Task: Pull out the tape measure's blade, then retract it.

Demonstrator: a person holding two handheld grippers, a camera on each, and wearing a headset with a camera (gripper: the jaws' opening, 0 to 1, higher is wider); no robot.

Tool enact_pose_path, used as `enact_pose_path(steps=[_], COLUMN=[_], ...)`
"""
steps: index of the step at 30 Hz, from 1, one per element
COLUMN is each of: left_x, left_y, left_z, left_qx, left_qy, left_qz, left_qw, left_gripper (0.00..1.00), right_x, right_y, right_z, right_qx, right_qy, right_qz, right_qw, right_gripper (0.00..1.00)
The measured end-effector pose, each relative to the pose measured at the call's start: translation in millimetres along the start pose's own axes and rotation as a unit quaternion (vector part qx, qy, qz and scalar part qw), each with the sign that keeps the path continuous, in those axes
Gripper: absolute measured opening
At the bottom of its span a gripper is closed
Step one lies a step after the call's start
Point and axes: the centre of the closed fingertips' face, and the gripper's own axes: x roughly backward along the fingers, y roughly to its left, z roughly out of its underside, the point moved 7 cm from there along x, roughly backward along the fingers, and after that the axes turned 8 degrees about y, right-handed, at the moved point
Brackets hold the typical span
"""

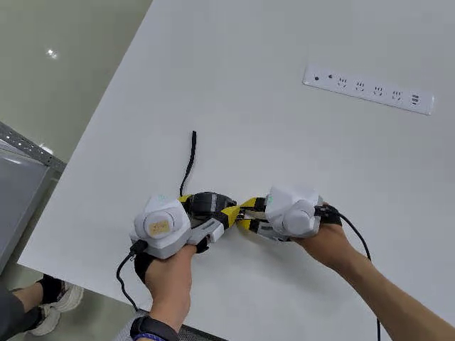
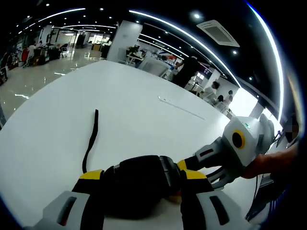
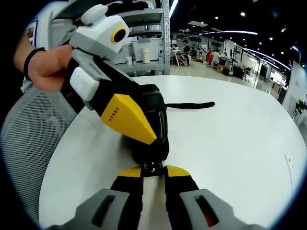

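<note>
A black tape measure with a black wrist strap rests on the white table. My left gripper is shut on its case, one yellow-tipped jaw on each side. From the right, my right gripper meets the case's front. In the right gripper view its jaws are closed on the blade's metal end hook, right at the case's mouth. No length of blade shows outside the case. The strap trails away over the table.
A white power strip lies at the table's far right. The table's left edge drops to the floor, with a grey rack beside it. A mesh chair back stands near the table. People and desks are far behind.
</note>
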Motion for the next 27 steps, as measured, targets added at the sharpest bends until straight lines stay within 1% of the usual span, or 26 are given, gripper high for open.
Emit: enact_pose_path(steps=[2, 4, 6, 8, 9, 13, 15, 17, 18, 19, 21, 25, 27], left_x=[1.8, 3.4, 5.0, 7.2, 9.7, 12.8, 14.4, 17.1, 17.5, 19.0, 20.6, 23.8, 25.5], left_y=[-0.2, 0.6, 2.0, 2.2, 2.1, 1.9, 1.5, 0.5, 0.4, -0.5, -1.6, -4.4, -3.6], left_z=[-0.5, -1.1, -1.7, -3.7, -5.9, -8.0, -7.3, -6.1, -5.9, -4.8, -3.6, -4.7, -5.7], left_qx=[-0.006, -0.010, -0.011, -0.018, -0.022, -0.035, -0.041, -0.052, -0.054, -0.056, -0.060, -0.073, -0.075], left_qy=[0.002, 0.006, 0.007, 0.005, 0.003, 0.006, 0.008, 0.013, 0.013, 0.014, 0.016, 0.018, 0.016], left_qz=[0.003, 0.008, 0.012, 0.012, 0.013, 0.014, 0.018, 0.018, 0.018, 0.020, 0.022, 0.025, 0.027], left_qw=[1.0000, 0.9999, 0.9998, 0.9997, 0.9997, 0.9993, 0.9990, 0.9984, 0.9983, 0.9981, 0.9978, 0.9969, 0.9967], left_gripper=[0.60, 0.59, 0.59, 0.59, 0.59, 0.59, 0.59, 0.59, 0.59, 0.59, 0.59, 0.59, 0.59], right_x=[1.0, 3.4, 5.2, 9.6, 12.8, 24.5, 30.4, 37.4, 39.0, 45.1, 52.1, 62.8, 66.5], right_y=[0.2, -0.3, 1.5, 1.8, 3.0, 5.1, 5.0, 4.6, 4.8, 4.7, 5.3, 7.5, 9.0], right_z=[1.1, 3.1, 5.2, 8.2, 9.7, 15.0, 18.5, 21.7, 21.9, 24.5, 27.3, 32.5, 34.5], right_qx=[-0.010, -0.031, -0.055, -0.063, -0.073, -0.099, -0.115, -0.138, -0.144, -0.156, -0.172, -0.184, -0.187], right_qy=[0.000, -0.002, -0.007, -0.011, -0.016, -0.027, -0.035, -0.046, -0.049, -0.056, -0.066, -0.073, -0.074], right_qz=[0.002, 0.008, 0.003, 0.011, 0.011, 0.019, 0.026, 0.034, 0.035, 0.041, 0.047, 0.057, 0.062], right_qw=[0.9999, 0.9995, 0.9985, 0.9979, 0.9971, 0.9945, 0.9924, 0.9888, 0.9878, 0.9853, 0.9817, 0.9786, 0.9776], right_gripper=[0.17, 0.20, 0.23, 0.24, 0.24, 0.26, 0.26, 0.27, 0.28, 0.29, 0.29, 0.30, 0.30])
